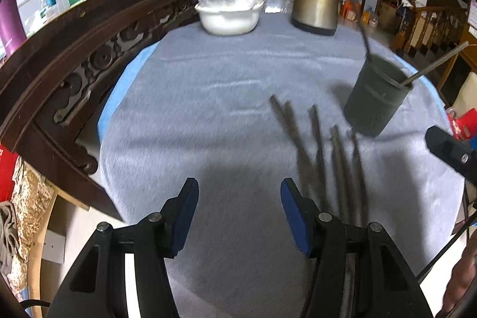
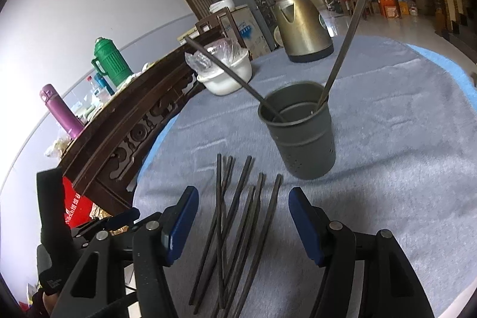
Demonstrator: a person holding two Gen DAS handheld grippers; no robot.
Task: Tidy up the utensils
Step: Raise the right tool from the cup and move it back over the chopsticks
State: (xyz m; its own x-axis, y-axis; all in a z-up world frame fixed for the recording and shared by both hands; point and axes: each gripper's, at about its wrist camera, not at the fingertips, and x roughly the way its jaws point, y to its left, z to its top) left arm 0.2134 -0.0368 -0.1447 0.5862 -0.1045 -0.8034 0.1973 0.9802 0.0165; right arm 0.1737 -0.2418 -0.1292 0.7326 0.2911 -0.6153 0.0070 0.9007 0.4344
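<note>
Both claws stand released, nothing between their pads. The right claw hangs over the loose chopsticks on the table; the left claw hangs beside them. Two sticks already lean in the grey holder. Risks: overlapping sticks invite a double pick or scatter; a knock could tip the light holder.

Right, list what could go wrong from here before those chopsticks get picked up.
1. The loose chopsticks lie crossed and bunched on the cloth, so the open right tongs may catch several or scatter them.
2. The holder stands close behind, with two sticks leaning outward; a nudge might tip it.
</note>
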